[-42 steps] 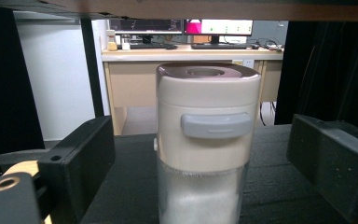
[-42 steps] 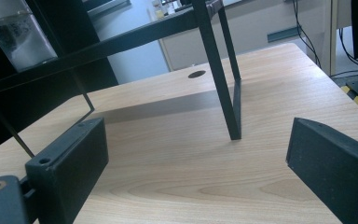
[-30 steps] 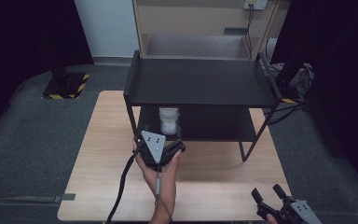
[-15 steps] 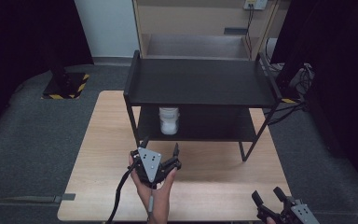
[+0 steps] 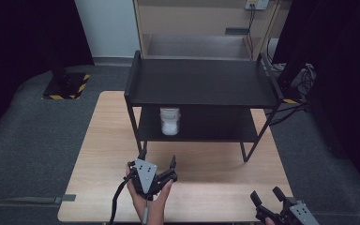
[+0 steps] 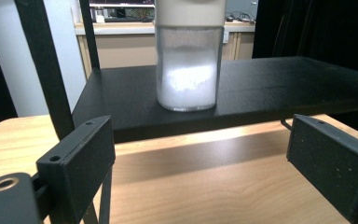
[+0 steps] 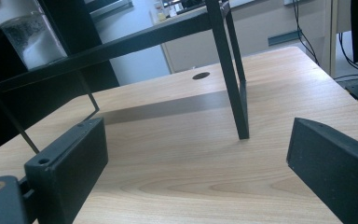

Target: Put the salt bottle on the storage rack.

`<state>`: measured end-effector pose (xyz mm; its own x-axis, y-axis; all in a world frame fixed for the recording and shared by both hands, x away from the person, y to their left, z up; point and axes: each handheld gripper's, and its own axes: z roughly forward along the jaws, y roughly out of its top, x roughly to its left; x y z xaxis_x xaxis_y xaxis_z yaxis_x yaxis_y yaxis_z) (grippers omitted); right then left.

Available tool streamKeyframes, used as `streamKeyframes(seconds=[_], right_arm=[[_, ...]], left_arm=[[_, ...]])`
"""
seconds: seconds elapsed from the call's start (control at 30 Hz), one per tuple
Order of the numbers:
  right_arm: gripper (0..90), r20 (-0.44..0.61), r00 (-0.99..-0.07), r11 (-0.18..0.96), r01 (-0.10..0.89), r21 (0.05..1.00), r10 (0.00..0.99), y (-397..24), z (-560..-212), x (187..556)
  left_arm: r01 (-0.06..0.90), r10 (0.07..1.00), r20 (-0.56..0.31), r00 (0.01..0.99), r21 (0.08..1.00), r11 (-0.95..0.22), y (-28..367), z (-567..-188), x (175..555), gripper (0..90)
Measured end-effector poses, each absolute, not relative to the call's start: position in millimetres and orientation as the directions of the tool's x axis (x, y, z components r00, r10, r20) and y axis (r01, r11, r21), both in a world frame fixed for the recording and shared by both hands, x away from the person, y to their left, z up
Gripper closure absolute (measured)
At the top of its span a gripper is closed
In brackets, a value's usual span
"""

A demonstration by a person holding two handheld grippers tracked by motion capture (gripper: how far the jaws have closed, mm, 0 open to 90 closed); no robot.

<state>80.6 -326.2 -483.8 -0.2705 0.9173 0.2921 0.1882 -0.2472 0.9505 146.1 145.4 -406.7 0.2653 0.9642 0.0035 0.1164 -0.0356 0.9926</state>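
Black steel shelf (image 5: 201, 84) stands on our wooden table (image 5: 103, 140), and the white-filled jar (image 5: 170, 121) sits upright on its lower tier, probably parked clear of the work surface. Our left gripper (image 5: 157, 164) faces it, jaws apart and empty; the right gripper (image 5: 267, 199) waits near the table's corner, jaws likewise spread.

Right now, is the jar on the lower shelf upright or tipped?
Upright: the jar stands on its base on the lower shelf, walls vertical.

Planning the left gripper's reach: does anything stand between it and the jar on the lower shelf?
Nothing visible does. The left gripper is open over bare table, facing the jar near the lower shelf's front edge. The rack's front left leg stands aside.
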Motion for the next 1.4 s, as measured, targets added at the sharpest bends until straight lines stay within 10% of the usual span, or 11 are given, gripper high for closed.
streamKeyframes(seconds=[1.4], right_arm=[[5.3, 0.284, -0.249, -0.24, 0.192, 0.951, 0.926, -319.7, -484.6, 81.5]], left_arm=[[0.211, 0.967, -0.023, 0.255, 0.977, -0.032, 222.1, -434.8, 110.3, 6.0]])
